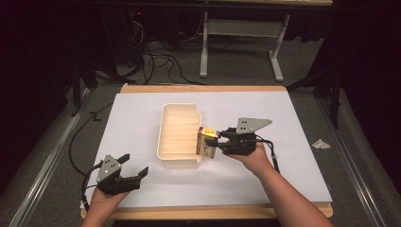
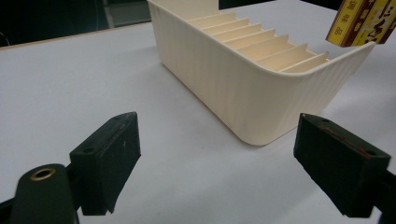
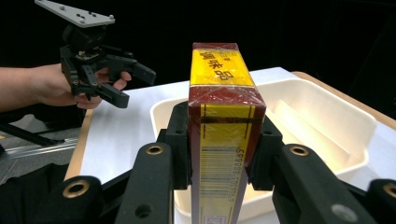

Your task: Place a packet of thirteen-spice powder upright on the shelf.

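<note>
Your right hand-held gripper (image 3: 219, 154) clamps the red-and-yellow wrapped box (image 3: 223, 116); lower it upright between the cream slotted plastic tray's (image 1: 165, 142) dividers, left hand-held gripper (image 1: 130, 171) open.

left gripper (image 1: 133, 166) jaws apart, right gripper (image 1: 213, 140) clamped

I've got a yellow box (image 3: 223, 121) with dark red bands, red characters and a black barcode, clamped in my black right gripper (image 3: 219, 140). The ridged tray (image 1: 179, 137) is cream, the tabletop (image 1: 142, 113) white with a tan wood edge.
</note>
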`<action>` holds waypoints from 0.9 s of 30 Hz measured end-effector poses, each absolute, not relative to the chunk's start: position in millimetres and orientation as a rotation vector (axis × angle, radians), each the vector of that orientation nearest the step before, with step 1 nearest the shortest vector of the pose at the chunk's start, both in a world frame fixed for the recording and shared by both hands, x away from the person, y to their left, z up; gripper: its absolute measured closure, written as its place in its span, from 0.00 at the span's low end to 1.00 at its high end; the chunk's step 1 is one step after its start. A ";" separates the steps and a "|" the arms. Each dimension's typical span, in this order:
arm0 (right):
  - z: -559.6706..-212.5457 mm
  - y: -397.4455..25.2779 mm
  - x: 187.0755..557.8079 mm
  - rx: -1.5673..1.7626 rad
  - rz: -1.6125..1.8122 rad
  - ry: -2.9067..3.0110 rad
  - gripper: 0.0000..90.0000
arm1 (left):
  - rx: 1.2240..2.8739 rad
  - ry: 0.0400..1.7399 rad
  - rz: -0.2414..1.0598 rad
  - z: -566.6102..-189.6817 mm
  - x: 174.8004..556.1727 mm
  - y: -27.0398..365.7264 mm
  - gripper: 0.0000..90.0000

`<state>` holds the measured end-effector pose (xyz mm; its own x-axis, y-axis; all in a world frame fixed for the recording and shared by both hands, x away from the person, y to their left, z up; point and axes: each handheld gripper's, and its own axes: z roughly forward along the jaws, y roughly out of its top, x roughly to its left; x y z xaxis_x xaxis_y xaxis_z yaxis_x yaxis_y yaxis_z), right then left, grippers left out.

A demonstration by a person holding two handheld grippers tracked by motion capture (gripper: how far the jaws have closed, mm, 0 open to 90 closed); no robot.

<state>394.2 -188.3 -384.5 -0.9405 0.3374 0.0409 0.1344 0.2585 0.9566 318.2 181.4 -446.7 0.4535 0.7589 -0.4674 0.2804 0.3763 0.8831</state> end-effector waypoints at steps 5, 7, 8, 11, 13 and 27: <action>-386.0 -180.4 394.6 0.430 1.754 2.367 0.76 | 1.192 1.107 0.401 -446.5 318.1 181.7 0.17; -386.6 -178.1 395.2 0.423 1.761 2.367 0.76 | 1.196 1.105 0.400 -446.7 317.9 181.1 0.17; -387.0 -177.1 395.2 0.422 1.763 2.367 0.76 | 1.197 1.105 0.396 -446.7 317.7 180.7 0.17; -387.4 -174.4 396.3 0.413 1.760 2.374 0.76 | 1.200 1.103 0.396 -446.9 317.4 179.8 0.17; -387.3 -171.9 397.5 0.411 1.764 2.377 0.76 | 1.203 1.102 0.399 -447.2 317.4 179.9 0.17; -385.8 -147.3 399.3 0.375 1.757 2.393 0.76 | 1.198 1.105 0.397 -446.7 317.4 180.4 0.17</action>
